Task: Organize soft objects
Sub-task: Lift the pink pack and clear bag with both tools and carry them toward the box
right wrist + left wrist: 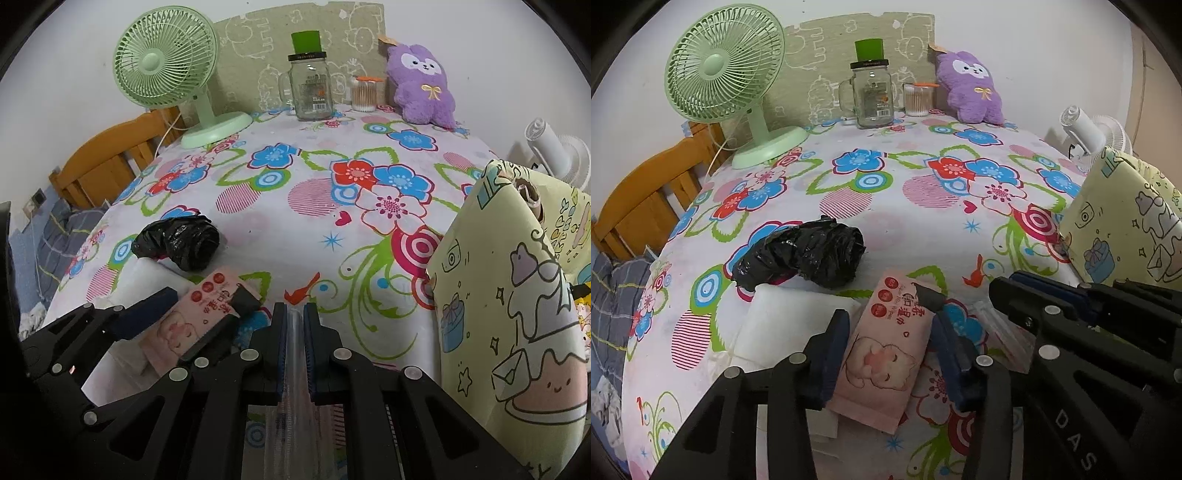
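A pink wet-wipes pack lies on the floral tablecloth between the fingers of my left gripper, whose pads sit at its two sides. The pack also shows in the right wrist view. My right gripper is shut on a clear plastic bag, seen also in the left wrist view. A crumpled black plastic bag and a white folded soft item lie just beyond and left of the pack. A purple plush toy leans at the back.
A green desk fan stands back left. A glass jar mug and a cotton-swab cup stand at the back. A yellow cartoon-print storage bag stands at the right edge. A white fan and a wooden chair are beside the table.
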`<state>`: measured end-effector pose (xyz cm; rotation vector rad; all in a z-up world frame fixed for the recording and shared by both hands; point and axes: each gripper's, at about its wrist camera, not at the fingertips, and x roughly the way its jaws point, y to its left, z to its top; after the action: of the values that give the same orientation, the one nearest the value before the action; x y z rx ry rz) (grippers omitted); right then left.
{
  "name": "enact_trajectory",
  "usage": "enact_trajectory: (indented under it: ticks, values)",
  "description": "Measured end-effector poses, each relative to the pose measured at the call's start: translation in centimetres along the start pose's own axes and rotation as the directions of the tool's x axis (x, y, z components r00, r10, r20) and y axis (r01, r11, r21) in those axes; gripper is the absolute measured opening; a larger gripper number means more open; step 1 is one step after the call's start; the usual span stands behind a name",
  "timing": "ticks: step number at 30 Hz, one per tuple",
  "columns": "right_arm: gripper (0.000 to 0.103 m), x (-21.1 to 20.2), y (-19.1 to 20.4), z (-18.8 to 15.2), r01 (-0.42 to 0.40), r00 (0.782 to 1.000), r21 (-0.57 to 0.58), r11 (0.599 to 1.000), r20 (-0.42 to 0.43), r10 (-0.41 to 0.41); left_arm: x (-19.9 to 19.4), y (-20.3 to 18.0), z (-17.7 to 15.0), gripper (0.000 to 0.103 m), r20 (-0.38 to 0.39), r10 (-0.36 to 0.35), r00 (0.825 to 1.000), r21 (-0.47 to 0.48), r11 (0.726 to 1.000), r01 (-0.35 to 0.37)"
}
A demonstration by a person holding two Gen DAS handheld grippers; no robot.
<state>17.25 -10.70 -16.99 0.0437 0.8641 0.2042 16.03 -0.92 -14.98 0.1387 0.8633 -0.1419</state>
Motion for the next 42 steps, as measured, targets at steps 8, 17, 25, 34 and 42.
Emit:
enact_trajectory:
  ticks: [8,17,25,34,42]
  values:
    - [0.038,-0.7,-0.1,-0.3,0.018,1.0,0.0,1.0,0.002,-0.018,-1.1,0.0,-0.5,0.032,0.011,0.009,1.0,0.007,1.0,-0.009]
    - [0.057,-1.8,0.3,-1.4,0.024,1.0,-0.005,1.0,-0.002,-0.024,-2.5,0.2,-1.9,0.024,0.01,0.024,1.0,-0.009,1.0,-0.024]
    - [0.057,-1.8,0.0,-2.4,0.015,1.0,0.04,0.999,-0.026,-0.014,-2.8,0.0,-2.6,0.028,0.011,0.043,0.999,0.0,0.999,-0.043]
    - [0.028,-1.0,0.3,-2.1,-0.001,0.999,0.045,0.999,-0.04,0.002,-2.5,0.1,-2.3,0.053,0.012,0.065,0.998,0.008,0.998,-0.065]
    - [0.024,-1.4,0.0,-1.7,0.008,1.0,0.046,0.999,-0.027,-0.007,-1.9,0.2,-1.7,0.046,-0.005,0.001,1.0,-0.023,1.0,-0.001]
